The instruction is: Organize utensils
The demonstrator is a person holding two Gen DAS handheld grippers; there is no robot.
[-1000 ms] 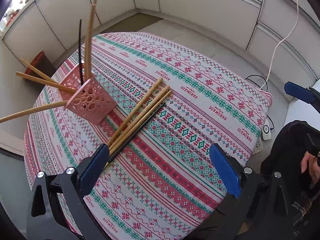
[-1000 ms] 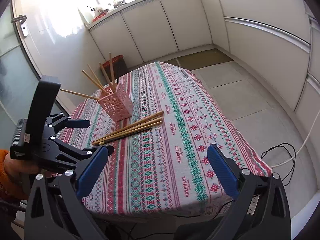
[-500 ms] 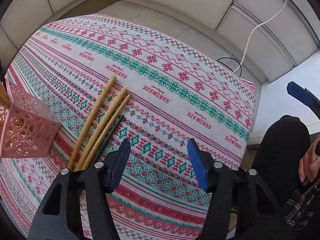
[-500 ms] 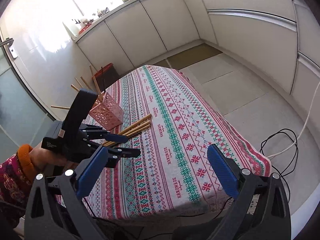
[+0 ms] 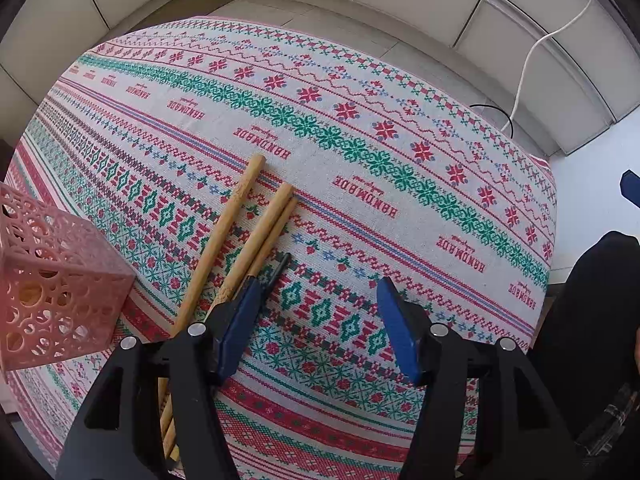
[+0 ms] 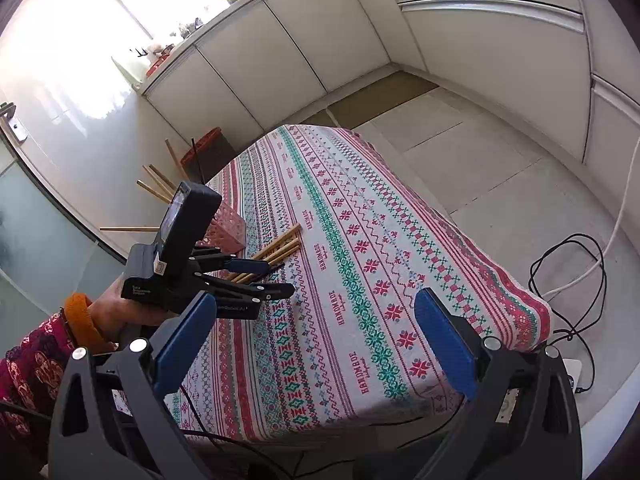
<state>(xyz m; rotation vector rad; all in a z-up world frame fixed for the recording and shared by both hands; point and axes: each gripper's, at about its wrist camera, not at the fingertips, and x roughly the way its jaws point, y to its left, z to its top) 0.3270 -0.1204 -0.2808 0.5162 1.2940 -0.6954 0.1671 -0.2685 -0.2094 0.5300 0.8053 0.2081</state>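
Three wooden chopsticks [image 5: 234, 220] and one thin black chopstick [image 5: 278, 266] lie side by side on the patterned tablecloth [image 5: 400, 160]. My left gripper [image 5: 318, 282] points down over the cloth, half open with nothing between its jaws. Its left finger [image 5: 240, 320] covers the near part of the bundle. The pink perforated holder [image 5: 60, 288] stands at the left edge. In the right wrist view, several chopsticks [image 6: 156, 184] stick out of the holder [image 6: 228, 228], with the left gripper [image 6: 280, 278] low beside the loose ones [image 6: 280, 244]. My right gripper [image 6: 314, 300] is open and empty off the table's near edge.
A white cable [image 5: 532, 52] runs down the cabinet wall, and black cable loops [image 6: 568, 260] lie on the floor past the table's right side. A red bin [image 6: 204, 144] stands behind the table. A dark-clothed leg [image 5: 592, 320] is at the right, a patterned sleeve [image 6: 24, 360] at the lower left.
The left gripper has come down close to the loose chopsticks and its jaws have narrowed from wide to about half. The holder has slid to the left edge of its view. The right gripper has rolled slightly.
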